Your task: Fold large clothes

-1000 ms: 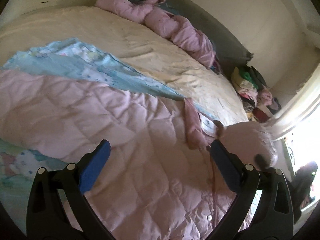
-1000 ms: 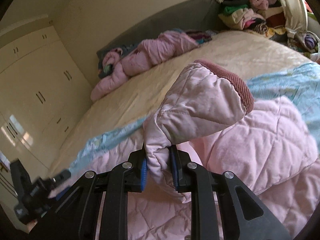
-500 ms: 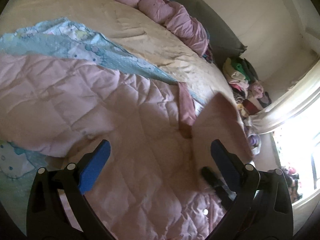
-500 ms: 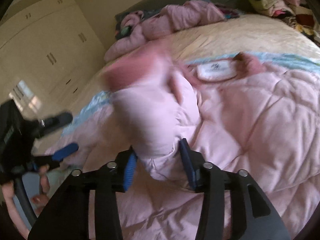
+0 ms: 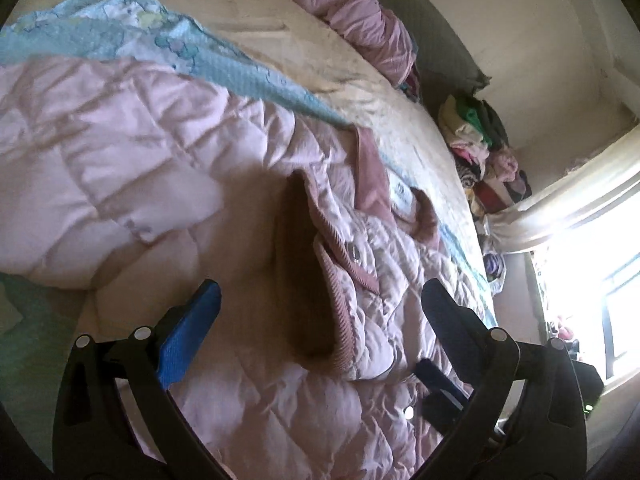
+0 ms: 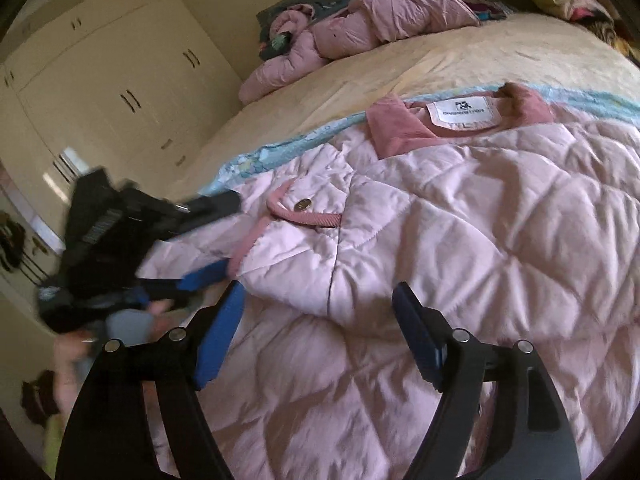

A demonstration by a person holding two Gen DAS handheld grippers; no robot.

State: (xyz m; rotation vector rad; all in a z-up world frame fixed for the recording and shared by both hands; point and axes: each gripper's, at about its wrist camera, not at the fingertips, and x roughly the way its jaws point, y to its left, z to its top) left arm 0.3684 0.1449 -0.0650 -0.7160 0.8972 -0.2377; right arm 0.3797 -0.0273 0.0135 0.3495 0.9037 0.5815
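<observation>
A large pink quilted coat (image 6: 460, 216) lies spread on the bed, collar and white label (image 6: 464, 114) toward the far side. One sleeve (image 6: 304, 248) with a darker pink corduroy cuff lies folded across the coat's body; it also shows in the left wrist view (image 5: 352, 292). My right gripper (image 6: 320, 304) is open and empty just in front of the folded sleeve. My left gripper (image 5: 320, 300) is open and empty over the sleeve's cuff, and appears blurred in the right wrist view (image 6: 208, 240).
The bed has a cream cover (image 6: 420, 68) with a light blue patterned blanket (image 5: 168, 48) under the coat. Another pink padded garment (image 6: 360, 28) lies near the headboard. A pile of clothes (image 5: 484, 148) sits by the wall near a bright window. Cream wardrobes (image 6: 120, 92) stand at left.
My right gripper carried the sleeve across the coat, then opened and let it drop onto the body. My left gripper moved closer over the sleeve's cuff.
</observation>
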